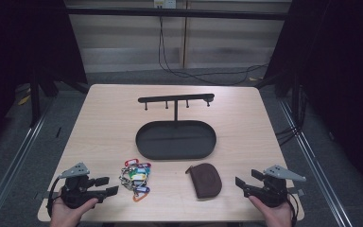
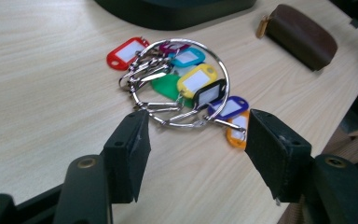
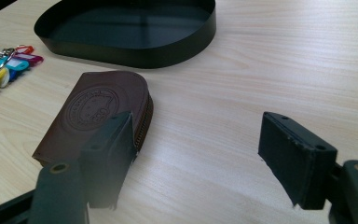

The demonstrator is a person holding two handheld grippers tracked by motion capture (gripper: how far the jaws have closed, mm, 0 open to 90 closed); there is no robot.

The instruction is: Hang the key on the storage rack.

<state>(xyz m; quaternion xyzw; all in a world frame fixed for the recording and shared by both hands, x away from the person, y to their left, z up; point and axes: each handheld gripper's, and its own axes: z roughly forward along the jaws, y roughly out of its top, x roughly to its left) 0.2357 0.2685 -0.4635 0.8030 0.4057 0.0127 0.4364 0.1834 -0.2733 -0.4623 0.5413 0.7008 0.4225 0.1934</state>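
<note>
We see the left hand-held gripper (image 1: 108,185) low, jaws spread, key ring (image 2: 186,84) just ahead, right hand-held gripper (image 1: 245,181) spread beside brown pouch (image 3: 95,114).

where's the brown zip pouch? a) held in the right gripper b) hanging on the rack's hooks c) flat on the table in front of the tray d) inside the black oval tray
c: the brown zip pouch lies flat on the table, outside the black oval tray, untouched by the open right gripper.

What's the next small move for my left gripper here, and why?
Probably ease the left gripper forward and down onto the key ring. Its jaws stand open just short of the ring, which lies flat on the table, ungripped.
</note>
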